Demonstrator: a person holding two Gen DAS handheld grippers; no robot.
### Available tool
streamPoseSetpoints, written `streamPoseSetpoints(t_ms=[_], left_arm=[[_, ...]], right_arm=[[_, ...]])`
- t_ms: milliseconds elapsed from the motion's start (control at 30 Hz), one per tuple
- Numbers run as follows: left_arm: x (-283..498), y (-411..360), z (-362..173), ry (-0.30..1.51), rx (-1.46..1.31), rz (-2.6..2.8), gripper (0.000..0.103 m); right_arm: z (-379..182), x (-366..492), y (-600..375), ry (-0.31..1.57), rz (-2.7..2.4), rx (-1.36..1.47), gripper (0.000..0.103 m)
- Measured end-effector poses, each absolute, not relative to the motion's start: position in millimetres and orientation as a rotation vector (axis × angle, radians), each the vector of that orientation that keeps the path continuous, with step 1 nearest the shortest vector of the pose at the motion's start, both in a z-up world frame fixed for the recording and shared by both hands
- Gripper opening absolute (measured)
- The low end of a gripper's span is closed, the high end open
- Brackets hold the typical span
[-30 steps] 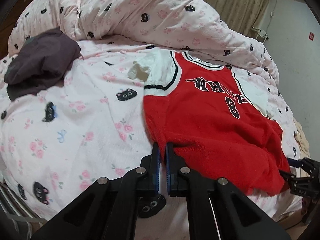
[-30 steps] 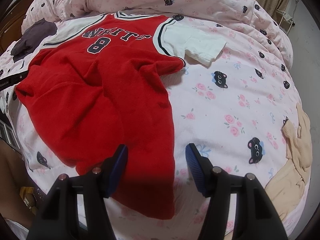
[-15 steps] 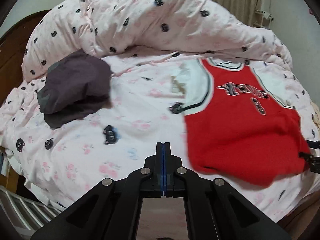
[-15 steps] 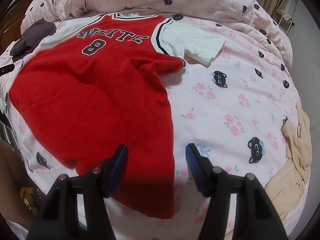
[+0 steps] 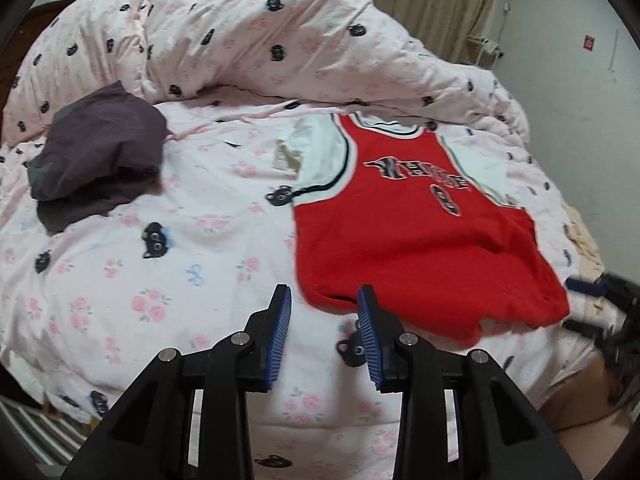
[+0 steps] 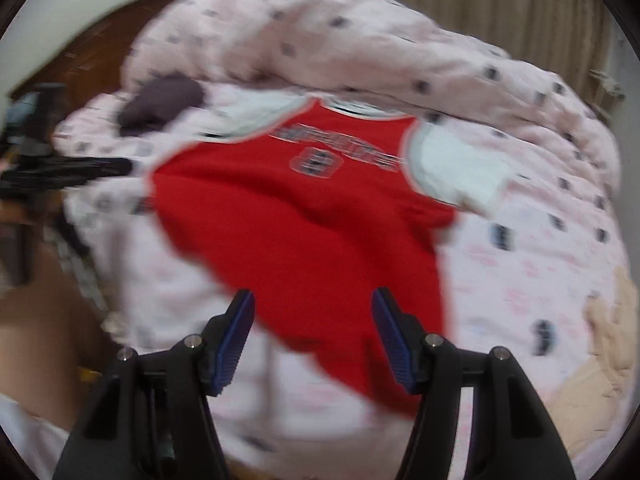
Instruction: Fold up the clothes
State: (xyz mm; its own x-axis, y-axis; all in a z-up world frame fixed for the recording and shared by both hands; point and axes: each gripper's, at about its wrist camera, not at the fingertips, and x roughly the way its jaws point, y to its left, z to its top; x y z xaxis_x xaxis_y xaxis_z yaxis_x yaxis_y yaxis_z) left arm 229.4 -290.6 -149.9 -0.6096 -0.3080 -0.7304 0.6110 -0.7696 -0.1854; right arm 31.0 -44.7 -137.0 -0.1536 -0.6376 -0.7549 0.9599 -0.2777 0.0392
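**Jersey lay flat, both grippers spread**

A dark garment (image 5: 96,164) sat at the bed's (image 5: 120,280) left. The left gripper (image 5: 324,332) gaped empty at the red jersey's (image 5: 420,248) hem corner. The right gripper (image 6: 314,336) hung spread above the hem, holding nothing.

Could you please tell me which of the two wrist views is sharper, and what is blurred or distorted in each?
Left wrist view: mostly sharp, the red jersey lettering slightly smeared, the right tongs blurred at the right edge, fisheye bending the bed. Right wrist view: heavy motion blur throughout, the jersey print unreadable, only its own tongs crisp.
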Motion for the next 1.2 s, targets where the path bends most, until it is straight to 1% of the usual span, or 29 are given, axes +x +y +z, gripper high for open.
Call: streamPoseSetpoints(t_ms=[67,133,167,267,367,467,600,667,700,733,767,833,900,1100,1200], left_arm=[[232,-290,-148,0.596,0.934,-2.386,0.036],[234,-289,-146,0.612,0.911,-2.41,0.039],[234,-289,-145,0.614,0.902,-2.415,0.039],[238,-290,-145,0.628,0.885,-2.418,0.04],[243,-294,-148,0.659,0.871,-2.411,0.04],[249,-297,-151,0.68,0.872,-2.403,0.04],[253,-299,-154,0.686,0.892,-2.403,0.04],[251,-297,-159,0.688,0.931,-2.411,0.04],[250,-296,-161,0.688,0.952,-2.417,0.04],[248,-294,-164,0.686,0.973,-2.423,0.04],[246,-292,-165,0.679,0.989,-2.432,0.04],[242,-287,-169,0.668,1.012,-2.451,0.04],[237,-281,-172,0.669,1.018,-2.47,0.04],[217,-264,-182,0.671,1.057,-2.521,0.04],[208,-257,-185,0.64,1.057,-2.538,0.04]], right_arm=[[-138,55,-56,0.55,-1.646,0.798,0.062],[-147,86,-75,0.591,-1.599,0.778,0.062],[-153,96,-84,0.615,-1.598,0.77,0.06],[-169,120,-109,0.667,-1.596,0.758,0.059],[-181,126,-129,0.65,-1.608,0.791,0.054],[-184,120,-141,0.615,-1.639,0.816,0.053],[-184,101,-153,0.544,-1.651,0.884,0.048],[-185,93,-158,0.53,-1.641,0.921,0.033],[-185,90,-160,0.522,-1.632,0.934,0.028],[-183,85,-161,0.501,-1.615,0.951,0.018],[-181,82,-161,0.482,-1.601,0.962,0.014],[-174,76,-160,0.439,-1.577,0.979,0.01],[-164,69,-157,0.374,-1.542,1.005,0.01],[-143,48,-151,0.102,-1.288,1.129,0.01],[-141,43,-149,0.027,-1.229,1.166,0.01]])
